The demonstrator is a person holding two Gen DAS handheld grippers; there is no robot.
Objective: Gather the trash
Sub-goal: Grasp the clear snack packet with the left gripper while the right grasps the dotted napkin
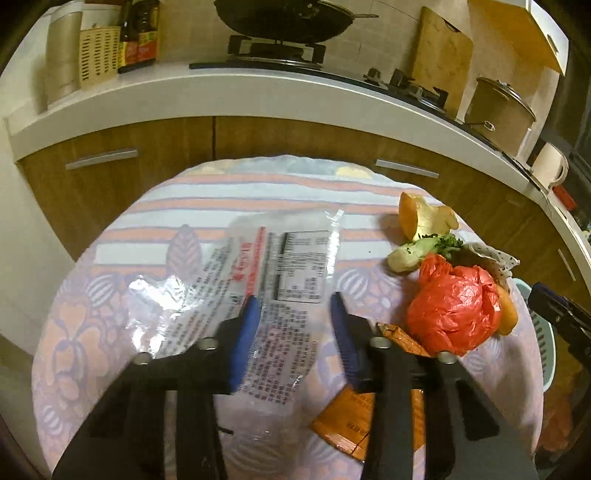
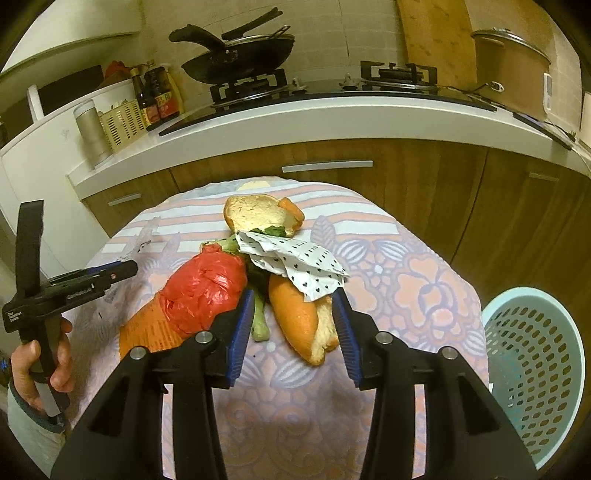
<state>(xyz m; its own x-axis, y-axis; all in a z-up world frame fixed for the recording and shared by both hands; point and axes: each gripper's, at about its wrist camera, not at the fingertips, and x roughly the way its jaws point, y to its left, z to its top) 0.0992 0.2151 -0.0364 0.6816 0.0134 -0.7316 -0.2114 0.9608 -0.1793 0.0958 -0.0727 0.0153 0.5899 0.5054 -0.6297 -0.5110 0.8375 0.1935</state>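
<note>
My left gripper (image 1: pixel 293 301) is open above a clear printed plastic wrapper (image 1: pixel 266 280) lying flat on the patterned tablecloth (image 1: pixel 85 317); the wrapper lies between its fingers. A crumpled red plastic bag (image 1: pixel 452 308), an orange packet (image 1: pixel 351 421), peel pieces (image 1: pixel 424 218) and a green stalk (image 1: pixel 417 251) lie to its right. My right gripper (image 2: pixel 295 301) is open around an orange peel piece (image 2: pixel 295 314), with the red bag (image 2: pixel 203 288) to the left and a dotted white paper (image 2: pixel 295 262) just ahead. The left gripper (image 2: pixel 118 269) shows at the left there.
A light blue perforated basket (image 2: pixel 535 369) stands on the floor right of the table. Behind the table run wooden cabinets (image 2: pixel 406 192) and a white counter (image 1: pixel 221 88) with a stove, a wok (image 1: pixel 284 18), bottles and a pot (image 2: pixel 509 66).
</note>
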